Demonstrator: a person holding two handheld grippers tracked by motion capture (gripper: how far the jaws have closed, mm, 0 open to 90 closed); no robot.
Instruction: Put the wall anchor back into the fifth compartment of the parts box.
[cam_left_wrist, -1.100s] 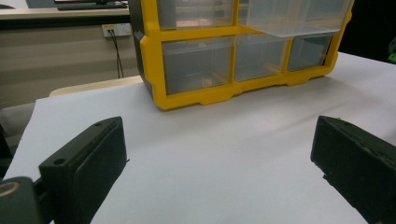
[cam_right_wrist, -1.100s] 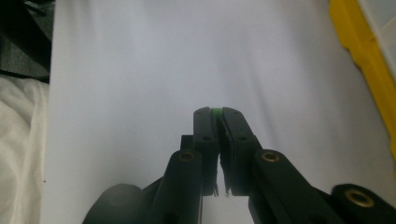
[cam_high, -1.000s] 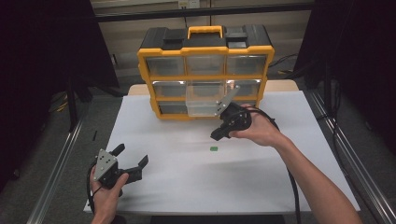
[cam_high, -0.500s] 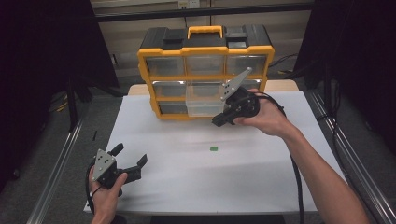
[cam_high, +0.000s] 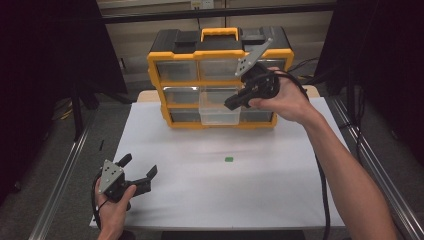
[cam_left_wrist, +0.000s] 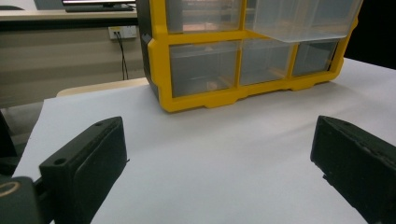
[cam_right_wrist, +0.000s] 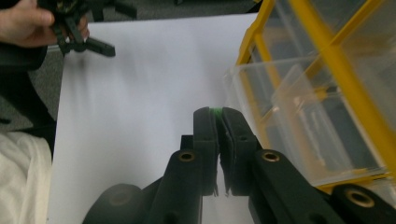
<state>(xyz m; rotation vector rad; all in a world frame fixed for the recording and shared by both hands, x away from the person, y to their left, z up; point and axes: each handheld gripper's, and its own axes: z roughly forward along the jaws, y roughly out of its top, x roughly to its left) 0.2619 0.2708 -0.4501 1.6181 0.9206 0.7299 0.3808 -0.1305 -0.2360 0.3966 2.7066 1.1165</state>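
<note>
High view overhead; both gripper views share the organizer (cam_high: 220, 80).

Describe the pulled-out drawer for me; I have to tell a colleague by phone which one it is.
At the far edge of the white table stands a yellow-and-black organizer with three rows of clear drawers. The drawer sits in the centre of the middle row. Unlike its neighbours, which are pushed in, it juts out over the bottom row.
</note>
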